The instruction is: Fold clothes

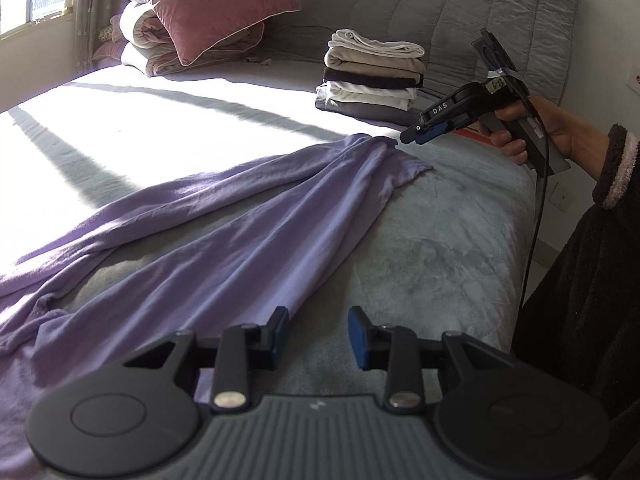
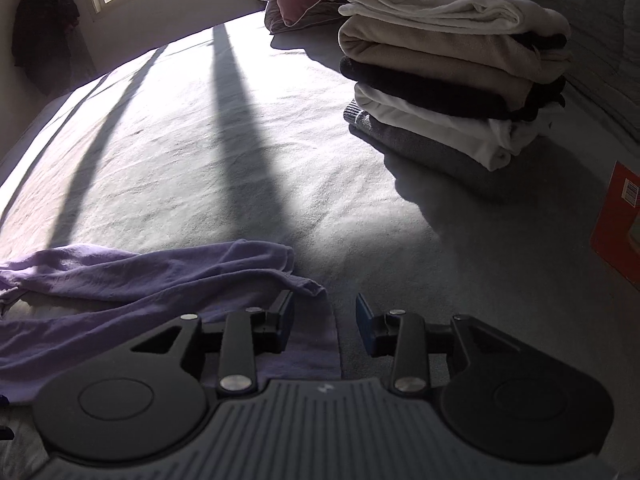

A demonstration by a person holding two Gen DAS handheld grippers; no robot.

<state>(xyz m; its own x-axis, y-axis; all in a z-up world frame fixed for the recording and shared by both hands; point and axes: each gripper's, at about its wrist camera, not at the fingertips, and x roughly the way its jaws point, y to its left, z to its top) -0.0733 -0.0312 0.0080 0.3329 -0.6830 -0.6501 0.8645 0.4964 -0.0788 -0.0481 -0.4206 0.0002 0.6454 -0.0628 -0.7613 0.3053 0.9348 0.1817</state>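
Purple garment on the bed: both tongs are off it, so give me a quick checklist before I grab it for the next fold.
1. Left tongs empty: ok, fingers apart, nothing between them.
2. Right tongs empty: ok, open, cloth edge lies under the left finger, not pinched.
3. Purple garment flat: not ok, bunched in long ridges, narrow end crumpled.
4. Garment fully on the bed: cannot tell, its wide end runs out of view.
5. Room to fold: ok, bare bed surface beyond the garment.
6. Stack of folded clothes clear of the work: ok, apart from the garment, upright.
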